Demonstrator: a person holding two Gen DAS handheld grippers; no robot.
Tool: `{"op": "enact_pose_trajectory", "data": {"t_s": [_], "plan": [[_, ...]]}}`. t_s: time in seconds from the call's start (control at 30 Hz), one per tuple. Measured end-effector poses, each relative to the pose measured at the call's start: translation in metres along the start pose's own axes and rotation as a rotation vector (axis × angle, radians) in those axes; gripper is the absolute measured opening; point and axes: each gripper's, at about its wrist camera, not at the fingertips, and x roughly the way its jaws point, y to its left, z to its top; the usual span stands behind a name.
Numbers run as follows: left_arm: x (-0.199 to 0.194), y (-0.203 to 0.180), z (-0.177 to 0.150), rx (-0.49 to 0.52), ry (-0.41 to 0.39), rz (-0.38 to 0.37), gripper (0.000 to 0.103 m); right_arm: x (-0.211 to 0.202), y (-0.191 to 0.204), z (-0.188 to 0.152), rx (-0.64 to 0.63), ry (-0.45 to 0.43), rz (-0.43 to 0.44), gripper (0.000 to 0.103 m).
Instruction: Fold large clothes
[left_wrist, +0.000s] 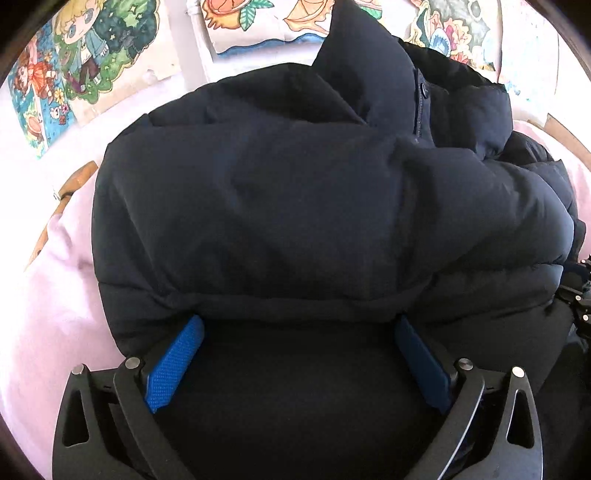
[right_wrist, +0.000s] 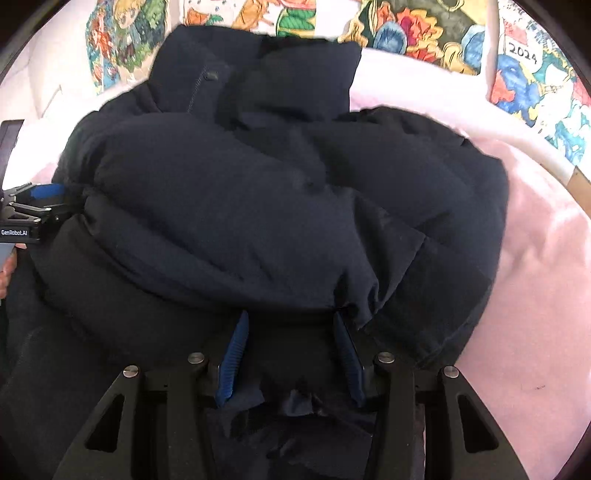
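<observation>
A large dark navy puffer jacket lies bunched and partly folded on a pink sheet; it also fills the right wrist view. My left gripper is open, its blue pads wide apart, tips tucked under the jacket's folded edge with dark fabric between them. My right gripper is open too, pads apart, tips under a folded layer with jacket fabric lying between the fingers. The left gripper shows at the left edge of the right wrist view, pushed against the jacket's side.
Colourful cartoon posters hang on the wall behind the bed; more posters show in the right wrist view. The pink sheet spreads to the right of the jacket. A brown object lies at the bed's left edge.
</observation>
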Motion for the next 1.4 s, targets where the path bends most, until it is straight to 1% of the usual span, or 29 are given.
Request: {"op": "enact_pose_trajectory", "data": {"t_s": [0.07,0.1,0.13,0.17,0.2,0.23,0.27,0.3,0.33,0.43,0.47,0.5,0.57,0.6,0.63,0.7,0.77,0.87,0.97,1.03,1.07,1.1,1.13,1.17,1.2,1.23,1.27,1.3,1.4], "plan": [[-0.007,0.006,-0.002,-0.016,-0.028,-0.027,0.102,0.0,0.003,-0.001,-0.008,0.0,-0.011,0.046],[-0.015,0.011,-0.004,-0.034,-0.056,-0.06,0.102,-0.003,0.003,-0.001,-0.007,-0.007,-0.008,0.047],[-0.022,0.018,-0.007,-0.056,-0.078,-0.103,0.102,-0.009,0.001,-0.001,0.008,-0.02,0.016,0.05],[-0.029,0.025,-0.008,-0.079,-0.09,-0.136,0.102,-0.015,-0.002,-0.001,0.029,-0.03,0.054,0.06],[-0.037,0.033,-0.008,-0.111,-0.101,-0.175,0.102,-0.022,-0.006,-0.001,0.06,-0.042,0.118,0.073],[-0.046,0.041,-0.007,-0.138,-0.108,-0.215,0.102,-0.029,-0.011,0.0,0.091,-0.057,0.183,0.078],[-0.053,0.046,-0.005,-0.149,-0.112,-0.238,0.102,-0.035,-0.015,0.001,0.105,-0.07,0.217,0.083],[-0.062,0.052,0.001,-0.156,-0.126,-0.254,0.102,-0.043,-0.019,0.002,0.107,-0.088,0.243,0.084],[-0.068,0.057,0.007,-0.155,-0.145,-0.259,0.102,-0.053,-0.023,0.006,0.088,-0.116,0.26,0.085],[-0.077,0.059,0.038,-0.108,-0.217,-0.235,0.102,-0.072,-0.034,0.022,0.038,-0.177,0.251,0.091],[-0.077,0.056,0.047,-0.095,-0.232,-0.221,0.102,-0.075,-0.037,0.03,0.034,-0.191,0.248,0.095],[-0.075,0.053,0.062,-0.087,-0.249,-0.218,0.102,-0.075,-0.041,0.042,0.035,-0.204,0.242,0.096],[-0.065,0.044,0.095,-0.086,-0.273,-0.253,0.102,-0.069,-0.048,0.066,0.052,-0.208,0.223,0.096],[-0.066,0.044,0.095,-0.087,-0.279,-0.267,0.102,-0.061,-0.054,0.084,0.075,-0.21,0.221,0.096],[-0.058,0.04,0.11,-0.09,-0.282,-0.29,0.102,-0.053,-0.057,0.098,0.106,-0.217,0.224,0.096],[-0.043,0.037,0.134,-0.103,-0.277,-0.325,0.102,-0.036,-0.062,0.111,0.177,-0.235,0.23,0.096],[-0.031,0.035,0.15,-0.111,-0.272,-0.338,0.102,-0.021,-0.071,0.128,0.263,-0.258,0.244,0.096],[-0.01,0.032,0.168,-0.137,-0.272,-0.335,0.102,-0.003,-0.081,0.145,0.34,-0.281,0.241,0.096],[0.01,0.033,0.18,-0.178,-0.248,-0.288,0.102,0.008,-0.089,0.157,0.376,-0.293,0.232,0.096],[0.017,0.04,0.182,-0.218,-0.25,-0.299,0.098,0.017,-0.093,0.165,0.394,-0.293,0.227,0.087],[0.018,0.043,0.182,-0.239,-0.257,-0.312,0.093,0.021,-0.094,0.168,0.4,-0.292,0.227,0.077],[0.02,0.046,0.181,-0.254,-0.263,-0.343,0.073,0.025,-0.094,0.171,0.406,-0.291,0.227,0.068],[0.021,0.049,0.181,-0.264,-0.259,-0.372,0.051,0.029,-0.094,0.175,0.413,-0.291,0.228,0.064],[0.022,0.05,0.182,-0.265,-0.248,-0.388,0.041,0.031,-0.094,0.177,0.419,-0.295,0.233,0.056],[0.021,0.049,0.182,-0.259,-0.244,-0.396,0.023,0.031,-0.094,0.177,0.428,-0.302,0.239,0.046],[0.02,0.047,0.182,-0.24,-0.237,-0.403,0.013,0.031,-0.093,0.178,0.433,-0.309,0.244,0.04],[0.017,0.043,0.183,-0.225,-0.24,-0.39,0.012,0.03,-0.093,0.178,0.433,-0.314,0.246,0.028],[0.01,0.04,0.181,-0.205,-0.259,-0.376,0.009,0.028,-0.091,0.177,0.427,-0.321,0.249,0.022],[-0.019,0.03,0.168,-0.146,-0.327,-0.349,0.007,0.014,-0.084,0.174,0.405,-0.348,0.244,0.014]]}}
